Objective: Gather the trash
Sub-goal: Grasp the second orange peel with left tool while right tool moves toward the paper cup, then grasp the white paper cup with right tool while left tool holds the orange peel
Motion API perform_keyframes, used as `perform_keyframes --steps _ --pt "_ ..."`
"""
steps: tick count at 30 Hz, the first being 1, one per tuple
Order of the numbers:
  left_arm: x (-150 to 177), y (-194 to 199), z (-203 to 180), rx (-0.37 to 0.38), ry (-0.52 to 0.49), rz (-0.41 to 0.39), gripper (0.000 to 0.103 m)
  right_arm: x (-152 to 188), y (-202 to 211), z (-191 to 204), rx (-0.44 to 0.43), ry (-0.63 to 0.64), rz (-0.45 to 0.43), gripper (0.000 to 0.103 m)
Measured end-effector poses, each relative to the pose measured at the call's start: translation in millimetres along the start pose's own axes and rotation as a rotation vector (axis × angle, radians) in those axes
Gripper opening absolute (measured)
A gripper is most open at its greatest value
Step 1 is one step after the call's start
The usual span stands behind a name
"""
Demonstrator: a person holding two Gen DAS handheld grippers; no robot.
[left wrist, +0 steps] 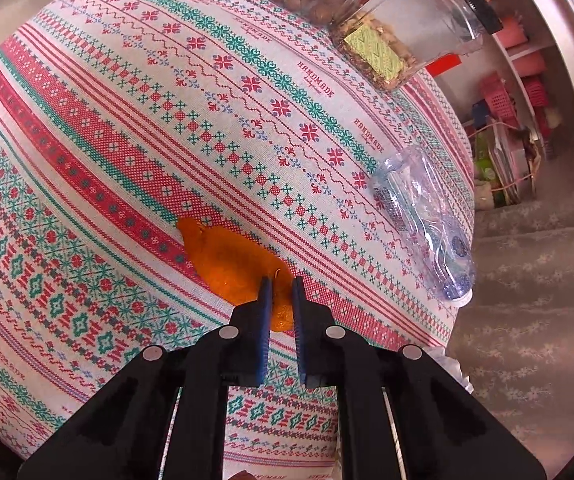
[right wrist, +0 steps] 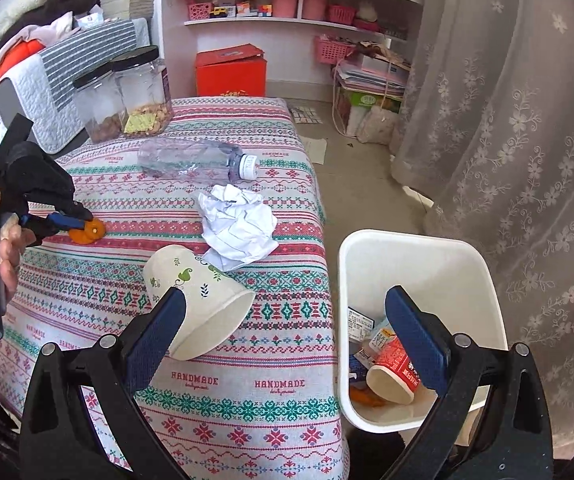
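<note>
The orange peel (left wrist: pixel 231 268) lay flat on the patterned tablecloth (left wrist: pixel 127 128), and your left gripper (left wrist: pixel 281 292) had its two blue pads closed in on the peel's near edge, with a narrow strip of orange showing between them. In the right wrist view that same peel (right wrist: pixel 87 232) sat at about nine o'clock, pinched at the tip of the left gripper (right wrist: pixel 81 224).

Your right gripper (right wrist: pixel 287 324) hung with its jaws spread wide and nothing between them. Its left pad was over the tipped paper cup (right wrist: pixel 199 304), its right pad over the white bin (right wrist: pixel 427 264) at four o'clock beside the table.

Toward twelve o'clock from the cup lay crumpled white paper (right wrist: pixel 239 228), then a crushed plastic bottle (right wrist: pixel 195 160) on its side, then two black-lidded jars (right wrist: pixel 139 92) at eleven o'clock.

Inside the bin were a red-and-white cup (right wrist: pixel 391 372) and other scraps.
</note>
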State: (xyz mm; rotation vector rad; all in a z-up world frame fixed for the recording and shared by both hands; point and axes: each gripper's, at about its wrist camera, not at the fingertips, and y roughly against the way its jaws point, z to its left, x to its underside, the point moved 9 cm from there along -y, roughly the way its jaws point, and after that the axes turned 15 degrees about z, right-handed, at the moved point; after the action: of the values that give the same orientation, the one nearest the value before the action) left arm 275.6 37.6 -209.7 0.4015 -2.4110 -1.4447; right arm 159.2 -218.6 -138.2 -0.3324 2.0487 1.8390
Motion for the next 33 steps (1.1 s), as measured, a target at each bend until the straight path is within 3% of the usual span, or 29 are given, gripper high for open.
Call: perform_keyframes --steps 4,6,9,11,13,14,15,16,20,23,26,28,33 --pt "6.8 25.3 15.1 -0.011 -0.021 -0.008 0.01 0.2 -7.3 6.7 -0.064 -0.008 0.047 0.096" --pt "11.0 36.8 30.2 -0.055 -0.019 0.001 0.002 1.6 -10.4 11.1 -0.087 -0.008 0.066 0.096" --pt "17.3 37.2 50.0 -0.111 -0.03 0.07 0.003 1.5 -12.4 17.0 -0.091 0.015 0.073 0.096" --pt "16.5 37.6 61.2 -0.138 -0.012 0.07 0.004 1.4 -13.4 19.1 -0.082 0.033 0.076 0.096" --pt "15.9 42.6 69.2 -0.102 -0.002 0.062 0.02 1.4 -15.1 20.2 -0.081 0.044 0.079 0.096" --pt "14.9 43.9 68.9 -0.078 0.002 0.061 0.044 1.6 -16.3 20.0 -0.08 0.047 0.082 0.096" --pt "12.4 44.3 65.9 -0.061 0.002 0.053 0.059 1.5 -17.9 19.5 -0.078 0.051 0.085 0.096" --pt "9.4 44.9 62.1 -0.055 0.005 0.035 0.059 1.8 -19.5 19.3 -0.073 0.055 0.089 0.096" --pt "-6.4 34.1 37.4 -0.105 -0.023 -0.029 0.059 2.4 -22.2 18.1 -0.069 0.065 0.098 0.096" --pt "-8.8 11.3 24.9 -0.179 -0.057 -0.02 0.059 3.1 -26.9 21.8 -0.053 0.102 0.112 0.096" --pt "-3.5 -14.4 28.1 -0.294 -0.088 0.017 0.035 0.4 -33.0 31.5 -0.051 0.142 0.129 0.096" --pt "-1.7 -9.7 23.7 -0.352 -0.142 -0.018 0.026 -4.5 -35.3 38.9 -0.055 0.168 0.132 0.096" --pt "4.6 23.5 29.6 -0.315 -0.162 -0.059 0.021 -15.3 -35.9 66.6 -0.044 0.307 0.134 0.096"
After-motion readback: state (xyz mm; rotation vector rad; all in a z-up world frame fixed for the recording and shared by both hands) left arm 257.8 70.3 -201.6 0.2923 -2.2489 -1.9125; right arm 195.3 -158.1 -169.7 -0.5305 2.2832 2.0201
